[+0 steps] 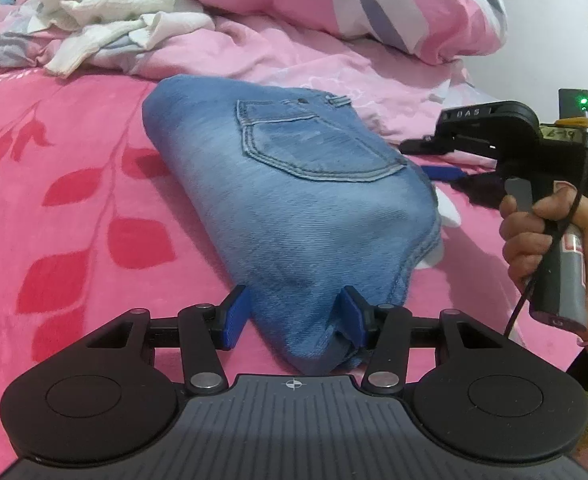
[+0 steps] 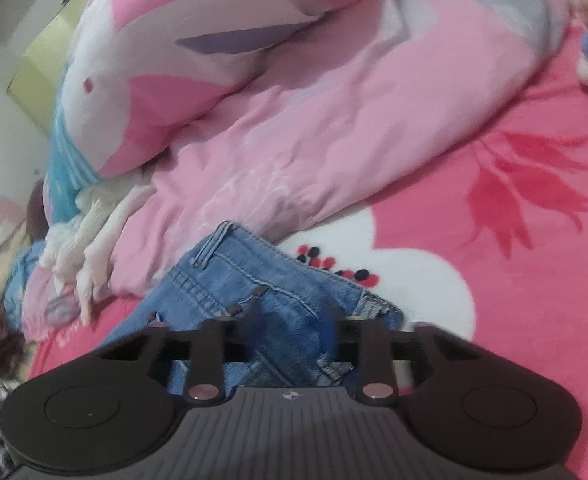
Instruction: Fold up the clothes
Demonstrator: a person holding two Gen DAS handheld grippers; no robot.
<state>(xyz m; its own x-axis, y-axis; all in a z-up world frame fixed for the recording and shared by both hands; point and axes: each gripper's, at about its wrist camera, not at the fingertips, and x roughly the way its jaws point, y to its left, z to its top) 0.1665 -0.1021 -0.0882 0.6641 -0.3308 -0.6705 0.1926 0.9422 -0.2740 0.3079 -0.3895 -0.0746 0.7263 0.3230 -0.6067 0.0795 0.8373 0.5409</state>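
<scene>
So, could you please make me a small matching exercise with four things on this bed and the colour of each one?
Things:
1. folded jeans
2. crumpled garment
3. blanket with leaf print
4. left tongs' pads

Colours:
A. white
B. dark blue
C. faded light blue
D. bright pink and red

Pairs: 1-C, 2-A, 3-D, 4-B

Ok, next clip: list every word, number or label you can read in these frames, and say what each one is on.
"DAS": raised letters on the black body of the right gripper, seen from the left wrist view.
"6-19": handwritten on a yellowish label on the same tool; the first character is unclear.
Red and white sticker on its grey handle: unreadable.
Jeans: no legible text.
Right wrist view: none.
</scene>
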